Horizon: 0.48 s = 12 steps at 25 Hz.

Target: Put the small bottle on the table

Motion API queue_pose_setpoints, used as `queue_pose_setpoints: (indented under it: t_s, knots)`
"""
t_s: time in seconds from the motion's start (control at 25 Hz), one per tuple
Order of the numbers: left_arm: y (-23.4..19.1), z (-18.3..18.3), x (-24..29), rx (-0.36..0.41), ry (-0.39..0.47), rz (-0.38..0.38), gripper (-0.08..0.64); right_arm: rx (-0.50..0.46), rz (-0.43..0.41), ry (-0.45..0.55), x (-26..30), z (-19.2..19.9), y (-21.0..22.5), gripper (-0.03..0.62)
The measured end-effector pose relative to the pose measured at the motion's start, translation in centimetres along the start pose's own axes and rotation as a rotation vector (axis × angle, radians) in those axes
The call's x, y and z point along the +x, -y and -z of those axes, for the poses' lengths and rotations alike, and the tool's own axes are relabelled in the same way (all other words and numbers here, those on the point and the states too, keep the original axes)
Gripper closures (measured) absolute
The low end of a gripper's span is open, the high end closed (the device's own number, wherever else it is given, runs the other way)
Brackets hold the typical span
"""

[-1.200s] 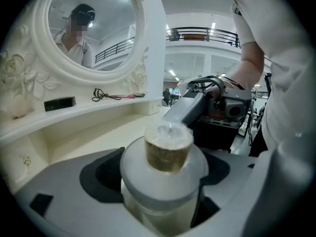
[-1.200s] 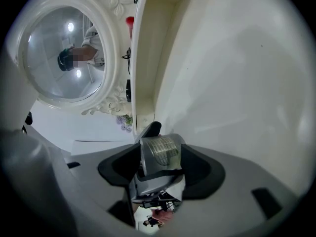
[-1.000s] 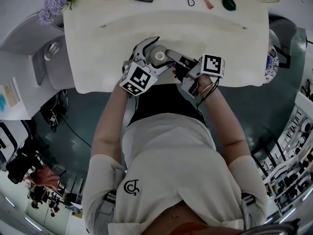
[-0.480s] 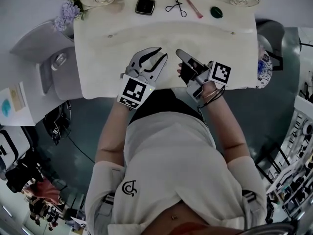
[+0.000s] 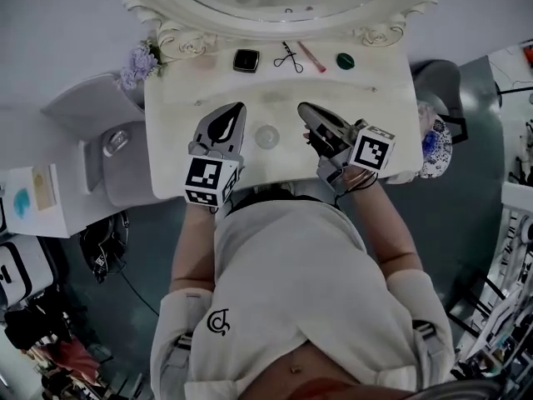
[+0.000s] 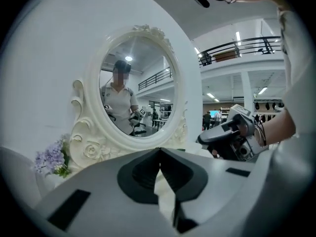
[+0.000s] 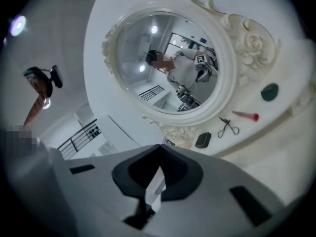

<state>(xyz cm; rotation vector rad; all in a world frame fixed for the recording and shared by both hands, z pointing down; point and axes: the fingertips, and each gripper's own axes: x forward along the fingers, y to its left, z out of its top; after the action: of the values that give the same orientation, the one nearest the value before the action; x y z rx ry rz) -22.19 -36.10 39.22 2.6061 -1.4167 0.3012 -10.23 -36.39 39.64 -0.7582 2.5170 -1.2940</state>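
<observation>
Right gripper [image 7: 159, 149]: jaws closed tip to tip, nothing between them. Ahead is an ornate white oval mirror [image 7: 168, 63]. On the white table [image 7: 281, 152] below it: black case [image 7: 203, 139], eyelash curler [image 7: 227, 127], pink stick [image 7: 245, 115], green disc [image 7: 269, 92].

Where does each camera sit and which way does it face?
Head view: on the person's head, looking down at the white dressing table; torso, arms, left gripper, right gripper show.
Left gripper view: on the left gripper, facing the oval white-framed mirror; shut jaws, right gripper show.
Right gripper view: on the right gripper, tilted toward the mirror; shut jaws show.
Gripper views share that mirror.
</observation>
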Motion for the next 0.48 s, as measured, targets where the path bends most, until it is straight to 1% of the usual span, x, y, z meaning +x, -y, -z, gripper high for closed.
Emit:
queue_pose_setpoints:
  t_s: [0.12, 0.32, 0.4, 0.48]
  knots:
    - [-1.4, -1.9, -1.1, -0.009, 0.02, -0.055, 0.548, -0.189, 0.05, 0.03, -0.2, -2.0, -1.0, 0.588]
    - [-2.8, -4.0, -2.7, 0.025, 0.04, -0.113, 0.548, -0.513, 0.145, 0.067, -0.6, -3.8, -2.0, 0.588]
    - [-3.1, -4.7, -3.2, 0.039, 0.058, -0.124, 0.548, -0.619, 0.178, 0.088, -1.0, -4.4, -2.4, 0.588]
    - [-3.1, -5.2, -3.7, 0.062, 0.074, -0.131, 0.548, -0.698, 0.193, 0.113, -1.4, -5.1, -2.8, 0.588]
